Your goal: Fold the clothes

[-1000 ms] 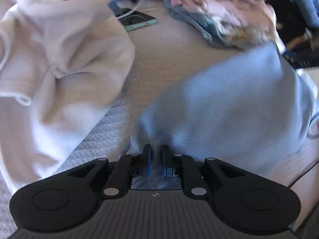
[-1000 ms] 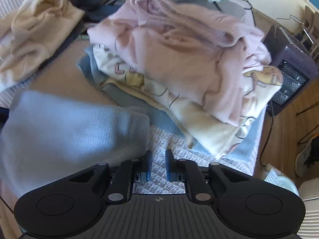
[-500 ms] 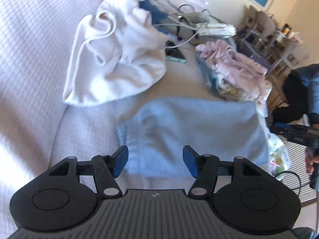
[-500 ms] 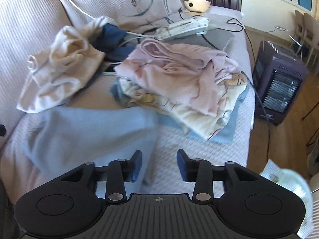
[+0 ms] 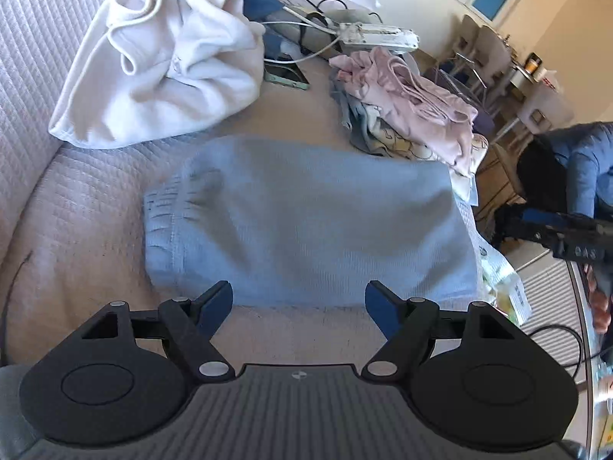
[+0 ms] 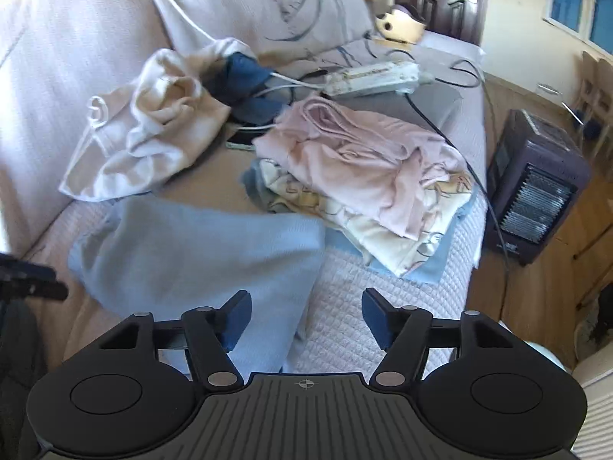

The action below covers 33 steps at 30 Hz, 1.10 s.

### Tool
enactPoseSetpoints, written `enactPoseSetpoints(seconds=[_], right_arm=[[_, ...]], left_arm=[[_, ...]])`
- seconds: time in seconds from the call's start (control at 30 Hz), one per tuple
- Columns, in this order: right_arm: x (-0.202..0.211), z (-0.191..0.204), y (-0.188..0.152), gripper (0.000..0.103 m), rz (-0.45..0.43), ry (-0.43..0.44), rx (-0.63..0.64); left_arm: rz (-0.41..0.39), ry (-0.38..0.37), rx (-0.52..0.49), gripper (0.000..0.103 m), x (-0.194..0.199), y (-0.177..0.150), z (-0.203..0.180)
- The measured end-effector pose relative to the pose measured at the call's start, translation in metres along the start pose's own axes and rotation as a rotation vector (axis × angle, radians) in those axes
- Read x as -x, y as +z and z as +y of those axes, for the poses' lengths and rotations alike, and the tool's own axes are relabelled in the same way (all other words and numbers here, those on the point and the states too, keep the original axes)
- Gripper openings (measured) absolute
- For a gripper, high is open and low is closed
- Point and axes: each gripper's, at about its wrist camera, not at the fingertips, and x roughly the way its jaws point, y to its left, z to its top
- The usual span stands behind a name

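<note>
Quilted pale sofa [image 5: 57, 207] carries my folded light-blue knit garment [image 5: 306, 222]; left gripper [image 5: 299, 303] and right gripper [image 6: 306, 318] have just been opening, both released, nothing between them.

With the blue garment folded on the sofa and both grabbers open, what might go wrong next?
The light blue garment lies loose; both grippers, left gripper and right gripper, have just been opening with nothing between them, so its fold may slacken. The white cable by the cream hoodie might snag. The pink pile looks liable to slide.
</note>
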Motion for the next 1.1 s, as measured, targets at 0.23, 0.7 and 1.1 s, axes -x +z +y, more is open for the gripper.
enactPoseSetpoints(seconds=[0.23, 0.7, 1.1], right_arm=[[-0.023, 0.001, -0.004, 0.066, 0.102, 0.064, -0.137], [-0.095, -0.012, 0.002, 0.073, 0.244, 0.121, -0.261], [-0.113, -0.006, -0.017, 0.067, 0.242, 0.081, -0.358]], left_arm=[[-0.008, 0.124, -0.011, 0.081, -0.007, 0.023, 0.042], [0.132, 0.043, 0.07, 0.082, -0.089, 0.032, 0.094], [0.122, 0.051, 0.013, 0.064, -0.114, 0.027, 0.075]])
